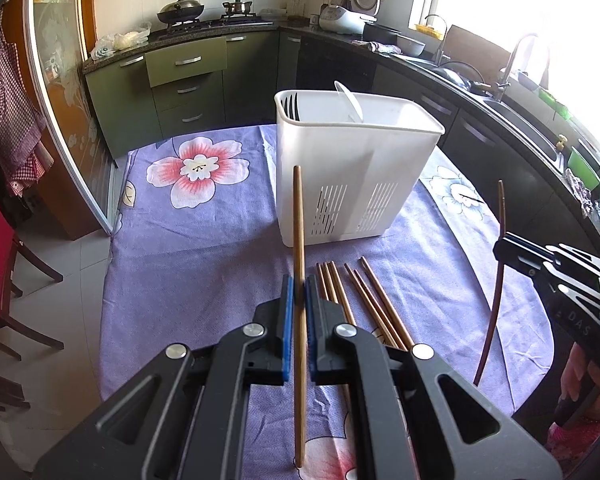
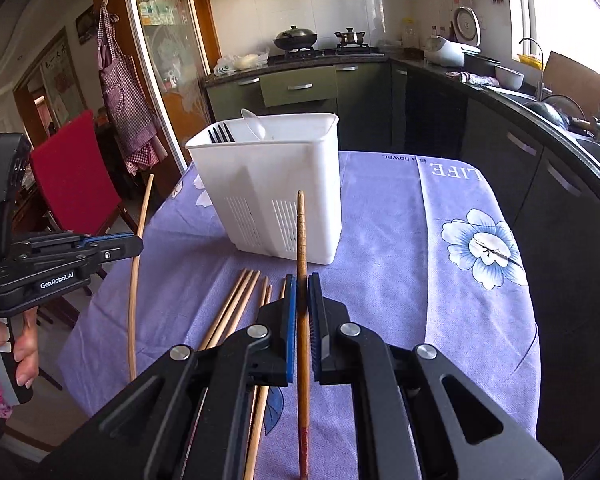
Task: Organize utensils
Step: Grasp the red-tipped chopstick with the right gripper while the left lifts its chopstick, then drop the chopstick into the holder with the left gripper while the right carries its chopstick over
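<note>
A white slotted utensil holder (image 1: 352, 168) (image 2: 272, 188) stands on the purple flowered tablecloth, with black forks (image 1: 290, 106) and a white spoon (image 1: 350, 100) in it. My left gripper (image 1: 299, 280) is shut on a light wooden chopstick (image 1: 299, 240), held upright above the cloth. My right gripper (image 2: 302, 280) is shut on a darker brown chopstick (image 2: 302, 240), also upright. In the left wrist view the right gripper (image 1: 504, 248) shows at the right with its chopstick (image 1: 496, 300). Several loose chopsticks (image 1: 364, 300) (image 2: 236, 308) lie on the cloth in front of the holder.
The table (image 2: 440, 280) sits in a kitchen. Dark cabinets and a counter with a sink (image 1: 512, 116) run along the right. A red chair (image 2: 76, 176) stands at the left. A hand (image 2: 20, 356) grips the left tool's handle.
</note>
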